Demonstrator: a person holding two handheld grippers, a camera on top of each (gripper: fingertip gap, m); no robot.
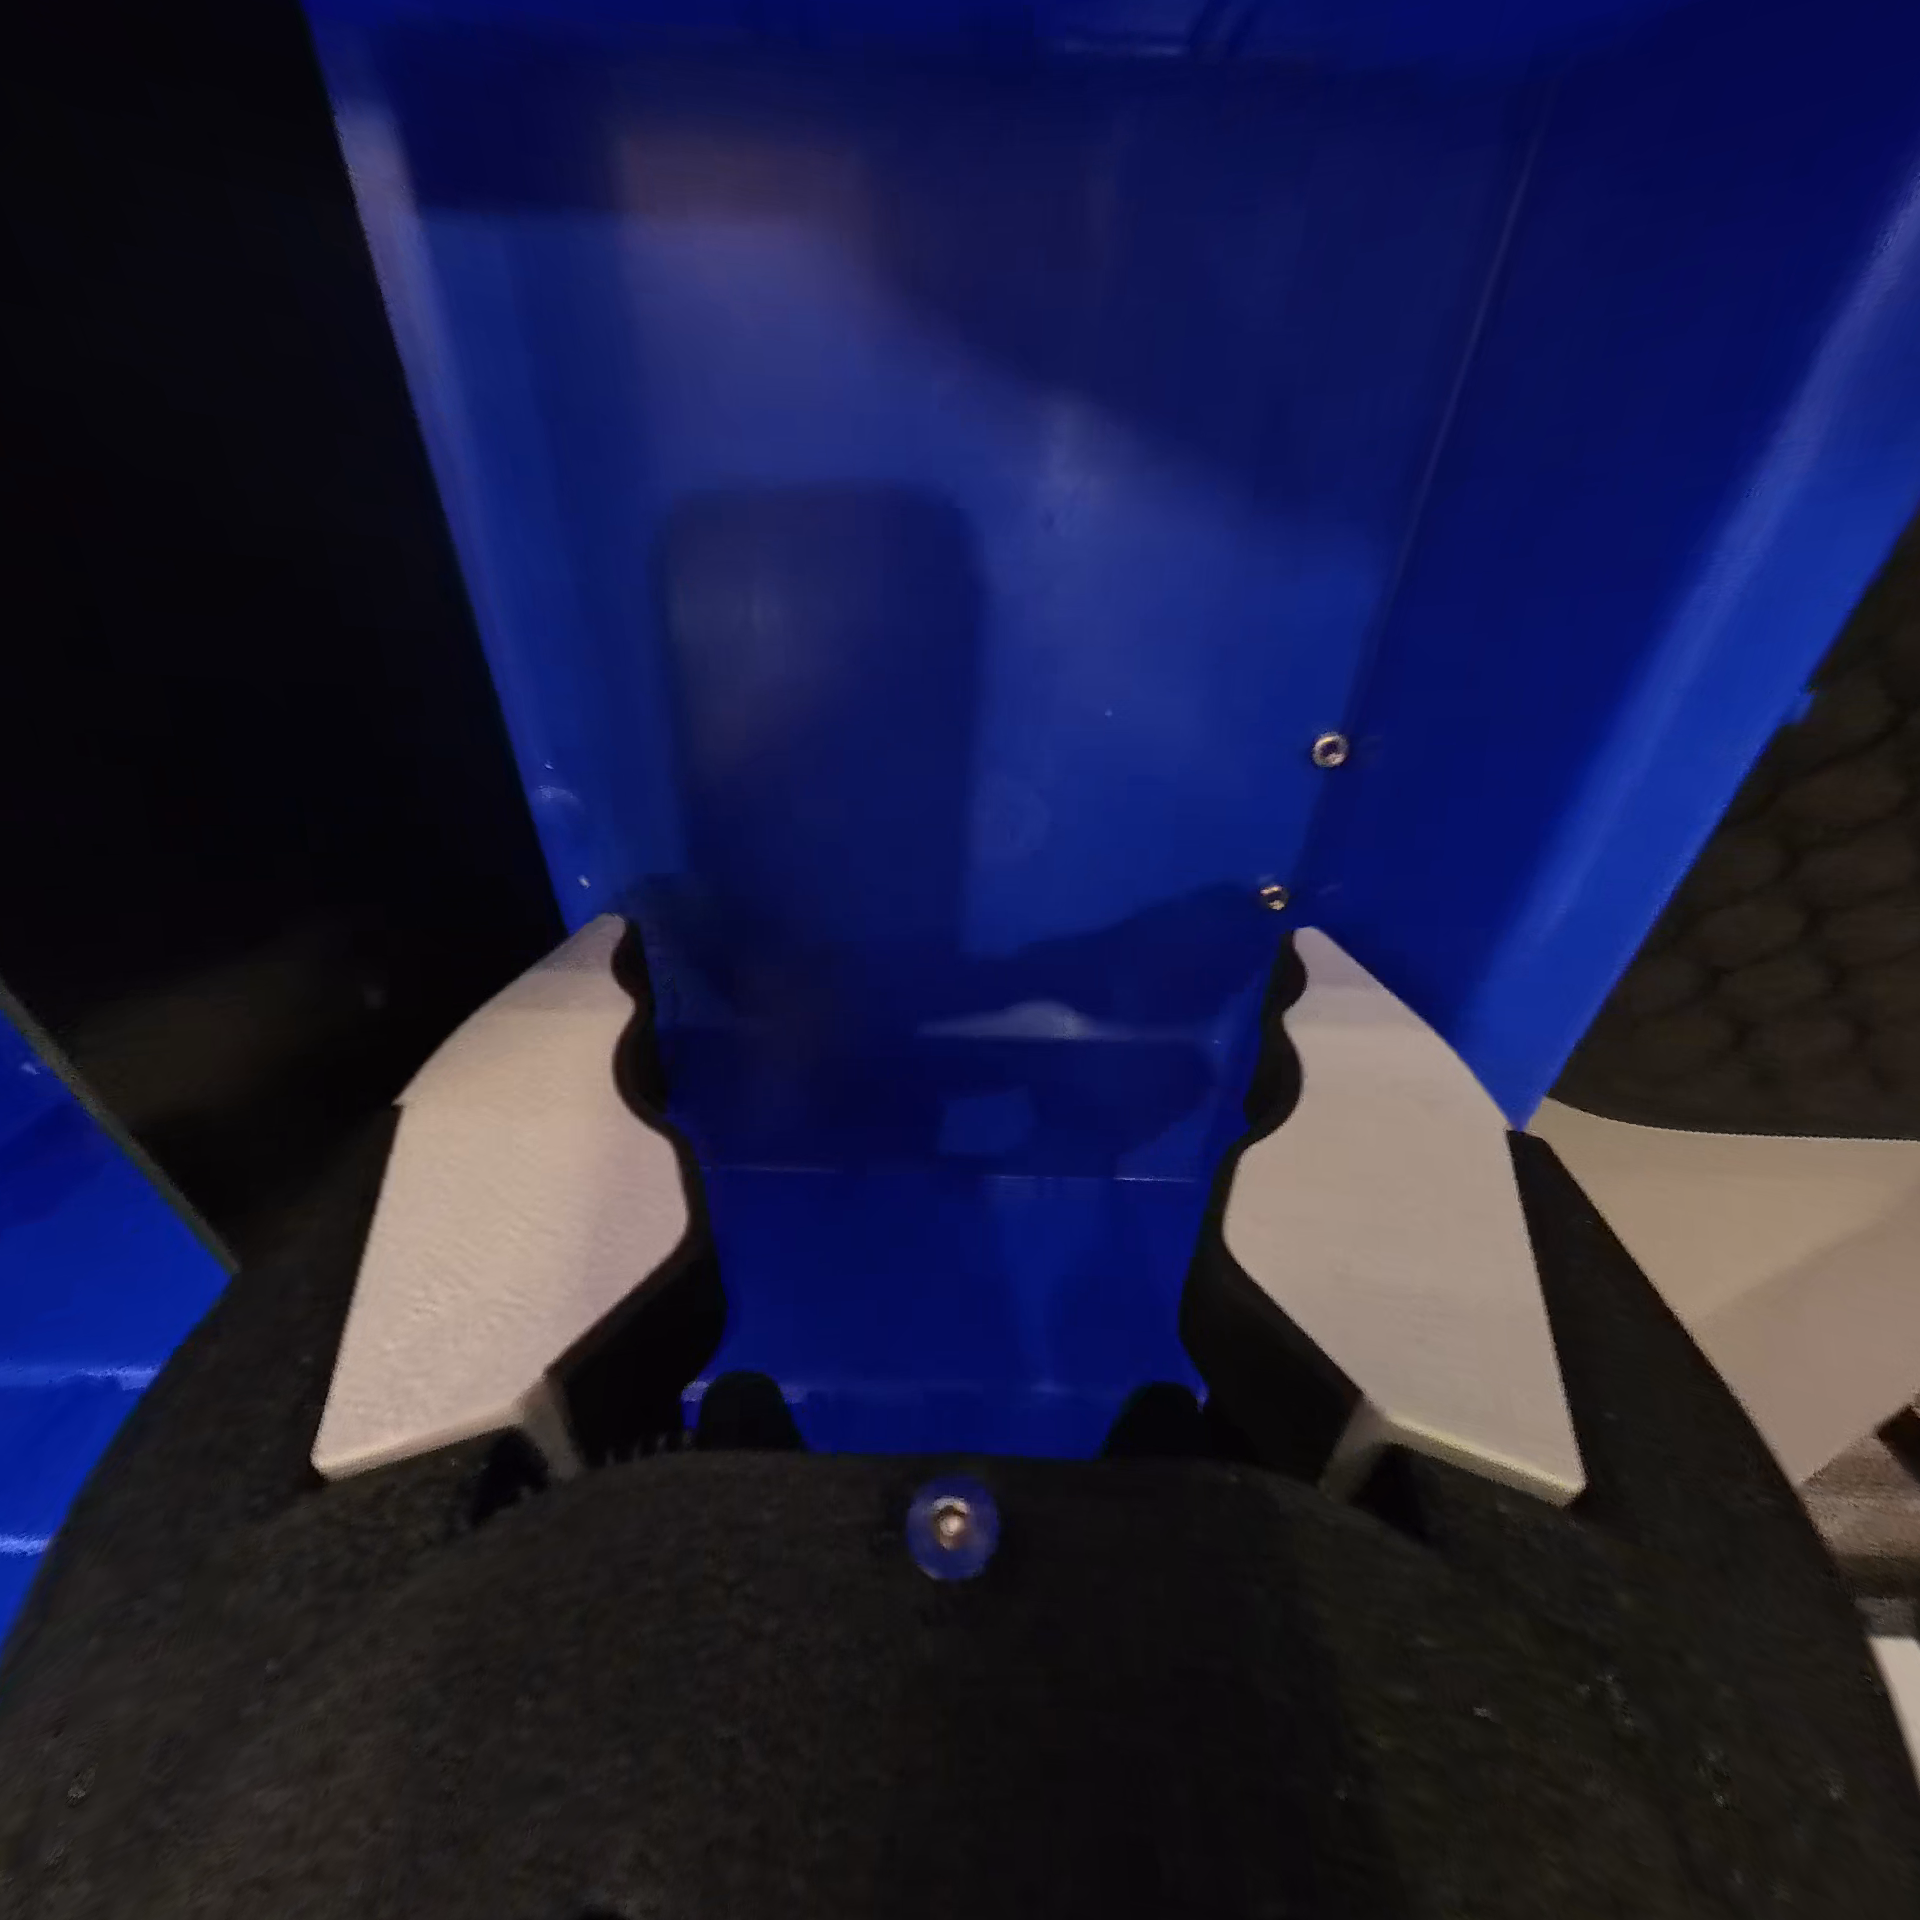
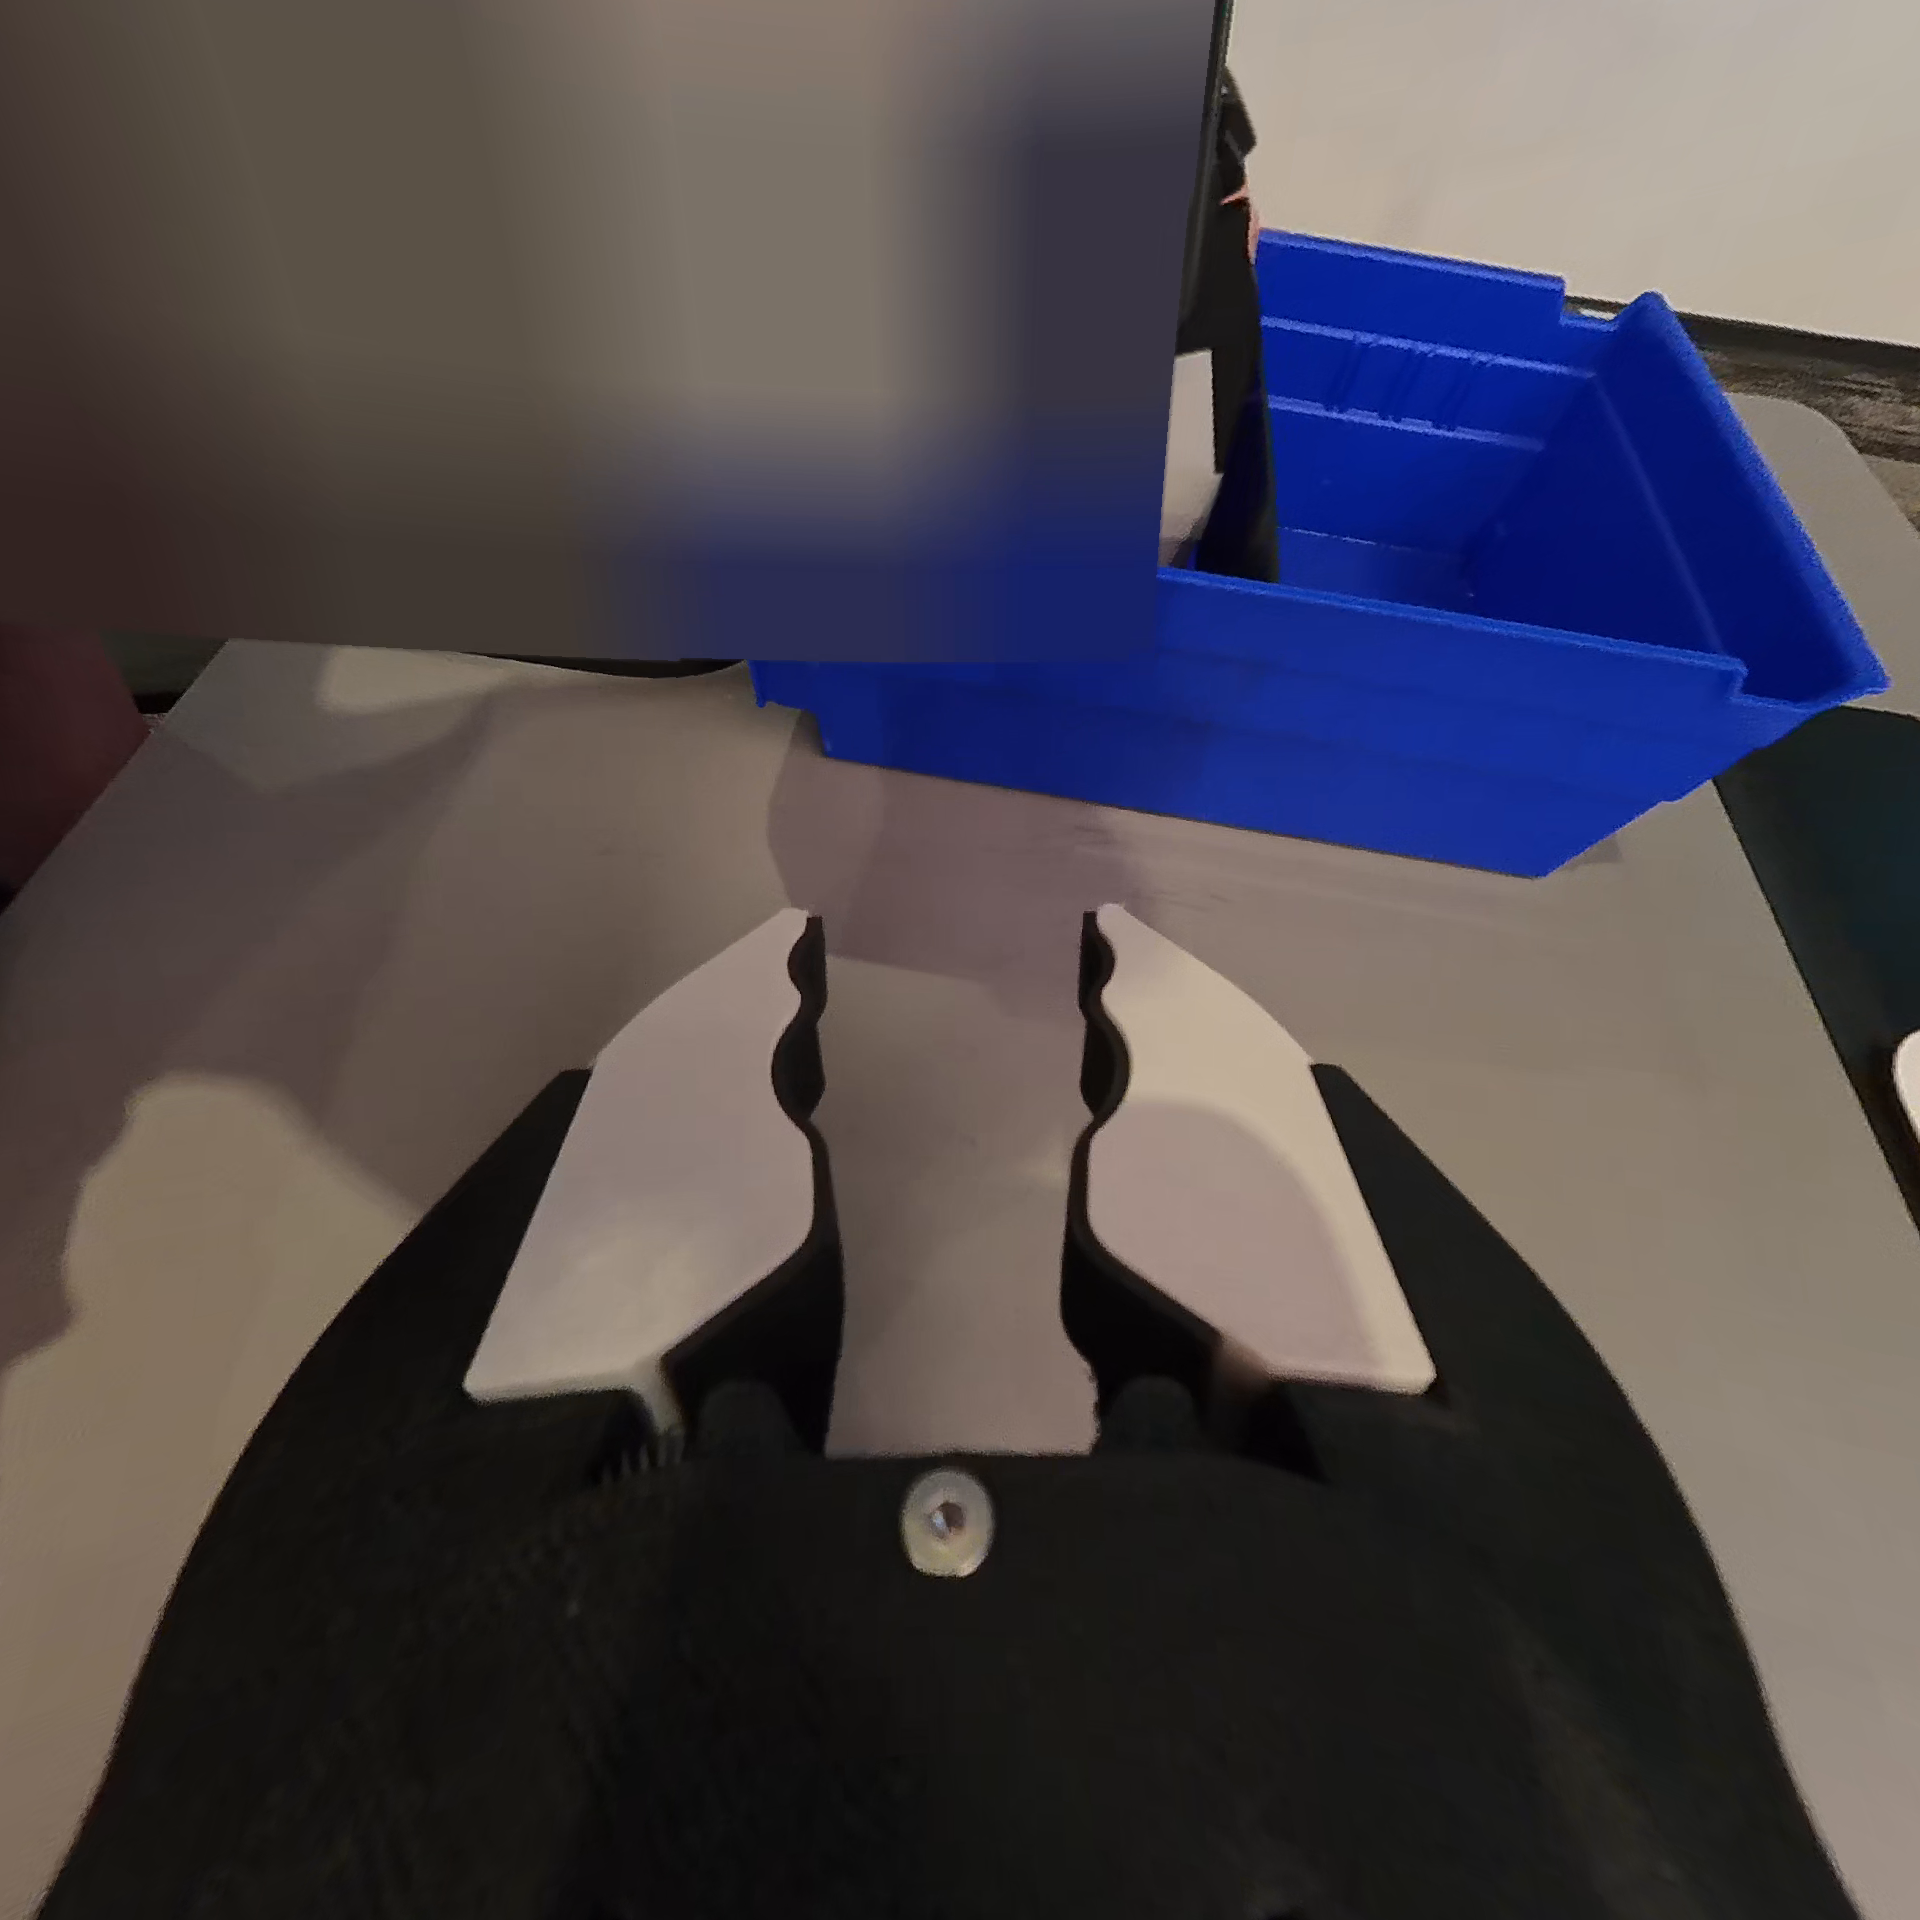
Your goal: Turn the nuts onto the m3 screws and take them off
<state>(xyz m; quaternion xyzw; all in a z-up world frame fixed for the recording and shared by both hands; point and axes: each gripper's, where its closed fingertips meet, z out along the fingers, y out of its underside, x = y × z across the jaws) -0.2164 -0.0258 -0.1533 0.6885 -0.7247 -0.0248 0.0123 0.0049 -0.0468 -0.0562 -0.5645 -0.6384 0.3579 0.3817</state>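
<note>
Both tongs stand open with nothing between their fingers. Left gripper [image 1: 956, 935] reaches down into a blue bin [image 1: 1039, 416], its white fingers [image 1: 540, 1195] spread wide over the glossy blue floor, which mirrors a dark blurred shape. Two small silvery fasteners lie on that floor close to the right-hand wall: one [image 1: 1329, 749] farther in, ring-shaped and hollow in the middle like a nut, and a smaller one [image 1: 1272, 896] just beyond the tip of the right finger, too small to tell whether it is nut or screw. Neither touches the fingers.

Right gripper [image 2: 951, 920] hovers over a grey table [image 2: 1351, 1039], its fingers [image 2: 665, 1195] parted by a narrower gap, with bare tabletop showing between them. Ahead and to the right a blue bin [image 2: 1351, 748] rests on the table, with ribbed inner walls; a dark upright shape [image 2: 1242, 395] descends into its left part, though what it is cannot be made out. No nuts or screws can be made out in this view
</note>
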